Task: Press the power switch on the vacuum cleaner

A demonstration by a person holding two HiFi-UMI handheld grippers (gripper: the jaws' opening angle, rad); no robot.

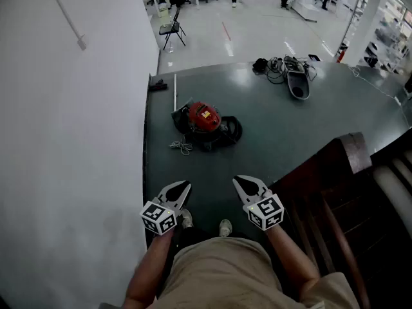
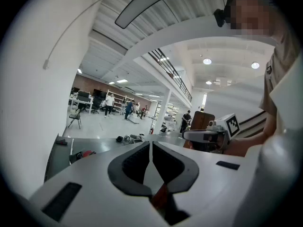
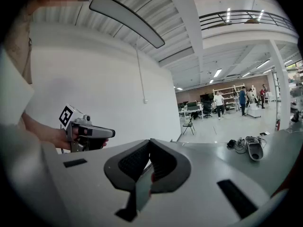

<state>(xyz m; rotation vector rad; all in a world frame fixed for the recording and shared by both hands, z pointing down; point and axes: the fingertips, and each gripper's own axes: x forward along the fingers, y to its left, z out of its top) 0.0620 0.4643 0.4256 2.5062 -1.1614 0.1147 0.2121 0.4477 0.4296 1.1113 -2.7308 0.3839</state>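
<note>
Both forearms reach forward, side by side. The left hand-held gripper (image 1: 185, 186) and right hand-held gripper (image 1: 237, 181) have their jaws closed on nothing and point to 12 o'clock, at the red vacuum cleaner (image 1: 205, 122).

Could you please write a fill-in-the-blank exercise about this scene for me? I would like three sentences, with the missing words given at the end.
1. The top of the vacuum cleaner on the floor is ____ in colour.
2. The left gripper and the right gripper both have their jaws ____, and neither holds anything.
3. The plain white wall stands on the person's ____ side.

Missing words: red; shut; left
</note>
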